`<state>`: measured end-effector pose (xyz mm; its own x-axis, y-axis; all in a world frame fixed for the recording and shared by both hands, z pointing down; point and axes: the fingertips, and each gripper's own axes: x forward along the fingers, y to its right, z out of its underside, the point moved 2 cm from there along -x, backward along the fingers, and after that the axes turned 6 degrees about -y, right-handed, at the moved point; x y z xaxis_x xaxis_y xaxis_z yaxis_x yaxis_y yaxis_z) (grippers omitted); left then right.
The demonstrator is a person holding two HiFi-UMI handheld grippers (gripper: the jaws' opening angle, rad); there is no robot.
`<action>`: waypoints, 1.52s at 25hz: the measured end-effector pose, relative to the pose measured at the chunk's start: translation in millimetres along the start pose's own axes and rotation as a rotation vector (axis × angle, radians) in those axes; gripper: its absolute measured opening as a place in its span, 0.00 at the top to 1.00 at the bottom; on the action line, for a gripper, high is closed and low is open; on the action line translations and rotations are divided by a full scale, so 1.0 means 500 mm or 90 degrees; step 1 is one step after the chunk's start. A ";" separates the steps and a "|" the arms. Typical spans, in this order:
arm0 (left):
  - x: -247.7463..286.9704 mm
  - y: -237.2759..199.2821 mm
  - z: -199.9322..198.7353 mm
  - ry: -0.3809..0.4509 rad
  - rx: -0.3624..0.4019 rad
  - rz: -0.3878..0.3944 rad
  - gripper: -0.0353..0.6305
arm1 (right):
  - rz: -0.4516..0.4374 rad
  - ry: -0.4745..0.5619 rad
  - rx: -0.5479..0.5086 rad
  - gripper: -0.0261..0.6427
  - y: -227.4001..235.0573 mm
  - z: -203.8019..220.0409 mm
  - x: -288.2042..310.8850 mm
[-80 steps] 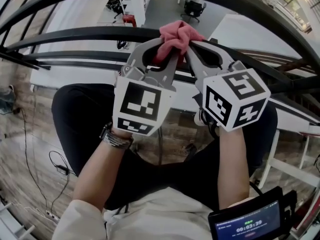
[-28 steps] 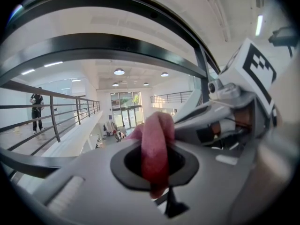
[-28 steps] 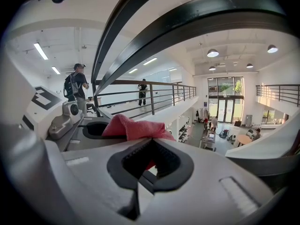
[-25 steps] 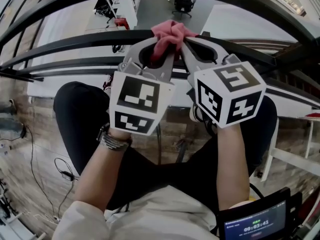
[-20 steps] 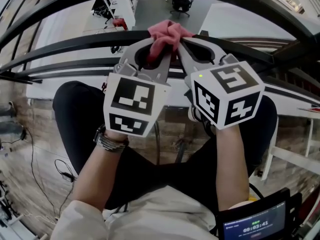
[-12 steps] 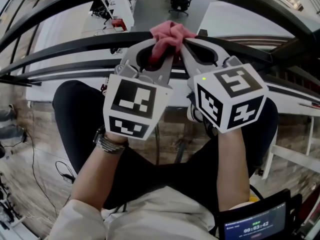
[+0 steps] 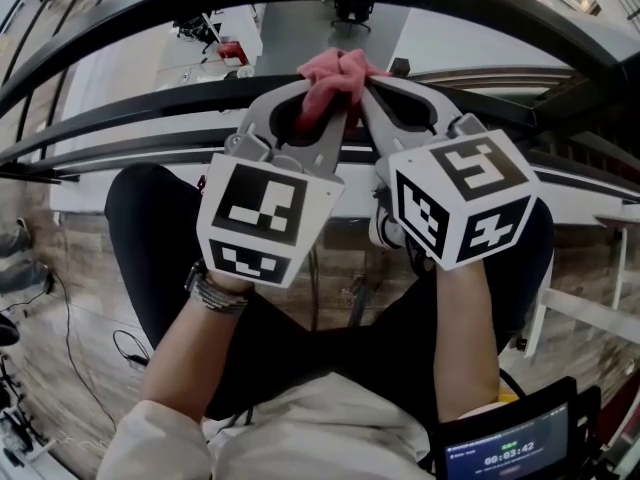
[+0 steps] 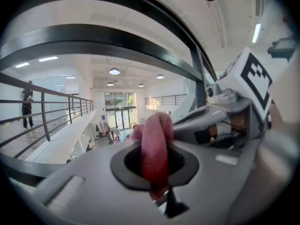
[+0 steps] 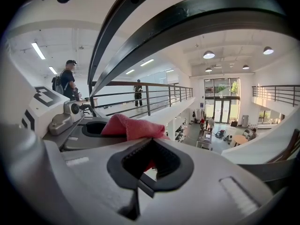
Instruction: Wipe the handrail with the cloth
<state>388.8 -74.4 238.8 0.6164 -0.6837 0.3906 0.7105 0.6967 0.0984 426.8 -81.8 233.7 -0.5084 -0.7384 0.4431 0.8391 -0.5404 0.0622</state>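
left tool (image 7: 322, 108): pinching cloth (image 7: 337, 71) | right tool (image 7: 366, 93): clamped on same cloth | cloth: bunched between the 2 tools, at handrail (image 7: 145, 106) | reason: 2-point grip likely keeps the wad firm for wiping

The left gripper (image 8: 157, 128) has its jaws closed on a pink cloth (image 8: 153, 156), which stands upright in a fold between them. Just to its right, the right gripper (image 8: 183, 124) reaches the same cloth. Above both, the dark handrail (image 8: 117, 37) arcs across.
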 end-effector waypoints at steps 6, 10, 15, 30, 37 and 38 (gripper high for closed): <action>0.030 0.021 -0.014 -0.008 0.009 0.003 0.90 | 0.008 -0.002 -0.034 0.96 0.034 0.007 -0.011; 0.024 0.023 -0.010 -0.010 0.013 0.009 0.90 | -0.011 0.004 -0.031 0.96 0.029 0.010 -0.011; 0.016 0.018 -0.009 0.007 -0.003 0.022 0.90 | -0.017 0.015 -0.031 0.96 0.022 0.008 -0.014; 0.041 0.048 -0.017 -0.020 0.013 0.038 0.90 | -0.018 0.050 0.001 0.96 0.051 0.024 -0.034; 0.026 0.043 -0.019 -0.020 0.025 0.027 0.90 | -0.010 0.048 -0.023 0.96 0.035 0.016 -0.036; 0.027 0.048 -0.021 -0.019 0.033 0.025 0.90 | -0.005 0.048 -0.026 0.96 0.036 0.017 -0.041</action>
<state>417.6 -69.2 236.7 0.6321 -0.6499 0.4220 0.6673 0.7334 0.1299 454.1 -73.2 233.2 -0.5295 -0.7616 0.3736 0.8271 -0.5614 0.0278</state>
